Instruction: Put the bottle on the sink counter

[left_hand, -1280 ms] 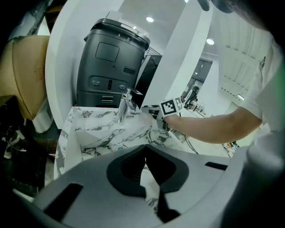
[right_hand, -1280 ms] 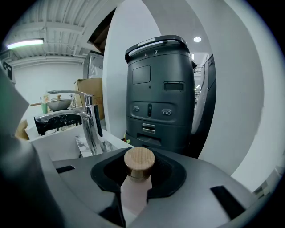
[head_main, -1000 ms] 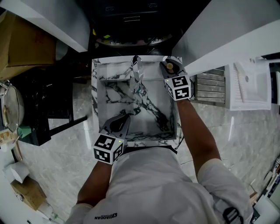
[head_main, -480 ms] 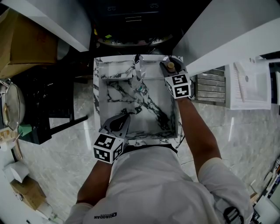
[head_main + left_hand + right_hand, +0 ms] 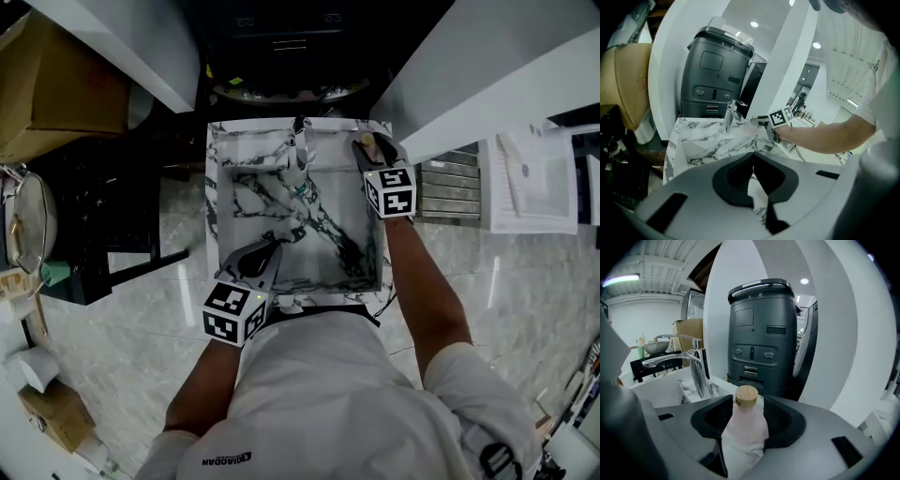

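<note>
Standing upright — pale pink bottle point(image 5: 746, 427), round wooden cap point(image 5: 746, 396).

Pale veined stone floor point(image 5: 525, 281), glossy. White curved wall panels point(image 5: 487, 66) on either side of a dark grey machine point(image 5: 761, 333). Cardboard box point(image 5: 56, 89) at left. Recessed round ceiling lights point(image 5: 754, 24) overhead; long strip light point(image 5: 621, 280) under a ribbed ceiling.

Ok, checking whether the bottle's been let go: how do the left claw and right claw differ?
The left claw is shut with nothing in it; the right claw is open, its jaws having just been opening, with the bottle standing between them. The left claw hangs at the near edge of the sink counter, the right claw at its far right corner. Both are angled downward.
</note>
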`<state>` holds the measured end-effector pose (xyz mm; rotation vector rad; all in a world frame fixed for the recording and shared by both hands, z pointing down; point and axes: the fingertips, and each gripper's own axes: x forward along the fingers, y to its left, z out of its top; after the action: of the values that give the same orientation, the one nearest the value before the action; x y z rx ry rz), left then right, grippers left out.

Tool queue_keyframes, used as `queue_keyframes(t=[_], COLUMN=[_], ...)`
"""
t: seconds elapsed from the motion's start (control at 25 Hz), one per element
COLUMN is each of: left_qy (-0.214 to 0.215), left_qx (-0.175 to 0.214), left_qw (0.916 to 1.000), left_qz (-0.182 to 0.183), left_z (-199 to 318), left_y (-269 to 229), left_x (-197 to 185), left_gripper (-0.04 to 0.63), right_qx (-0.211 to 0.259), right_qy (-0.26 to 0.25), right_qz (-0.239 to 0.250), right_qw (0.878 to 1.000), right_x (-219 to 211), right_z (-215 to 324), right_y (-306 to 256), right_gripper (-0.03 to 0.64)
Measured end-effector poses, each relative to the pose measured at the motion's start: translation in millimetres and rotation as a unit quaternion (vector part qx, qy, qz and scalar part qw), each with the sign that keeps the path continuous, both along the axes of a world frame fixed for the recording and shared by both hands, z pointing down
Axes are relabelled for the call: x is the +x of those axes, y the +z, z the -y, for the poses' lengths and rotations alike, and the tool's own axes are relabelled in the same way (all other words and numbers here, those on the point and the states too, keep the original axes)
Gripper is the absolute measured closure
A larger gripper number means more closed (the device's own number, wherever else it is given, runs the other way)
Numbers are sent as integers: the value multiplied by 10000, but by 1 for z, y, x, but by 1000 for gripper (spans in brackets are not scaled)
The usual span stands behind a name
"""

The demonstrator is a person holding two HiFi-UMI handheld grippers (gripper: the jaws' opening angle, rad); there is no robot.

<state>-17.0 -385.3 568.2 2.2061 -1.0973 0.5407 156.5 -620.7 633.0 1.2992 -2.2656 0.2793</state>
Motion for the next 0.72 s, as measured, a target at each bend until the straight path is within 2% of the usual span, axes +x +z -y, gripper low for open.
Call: queue_keyframes(t=[0.32, 0.72], left_qy=[96, 287], left_qx=[228, 525], left_qw=[9996, 9979], left_qz=[-115, -231], left_z=[-6, -35], left_y=[-17, -46], left_x=[-1, -9], left_gripper=[580, 580], right_qx=[-256, -599], right_qy=[115, -281], right_qz=[27, 1217], right_qw=[9996, 9904], right_x=[1, -58], right_z=[-53, -174], right_y=[-5, -57], right_gripper=[399, 400])
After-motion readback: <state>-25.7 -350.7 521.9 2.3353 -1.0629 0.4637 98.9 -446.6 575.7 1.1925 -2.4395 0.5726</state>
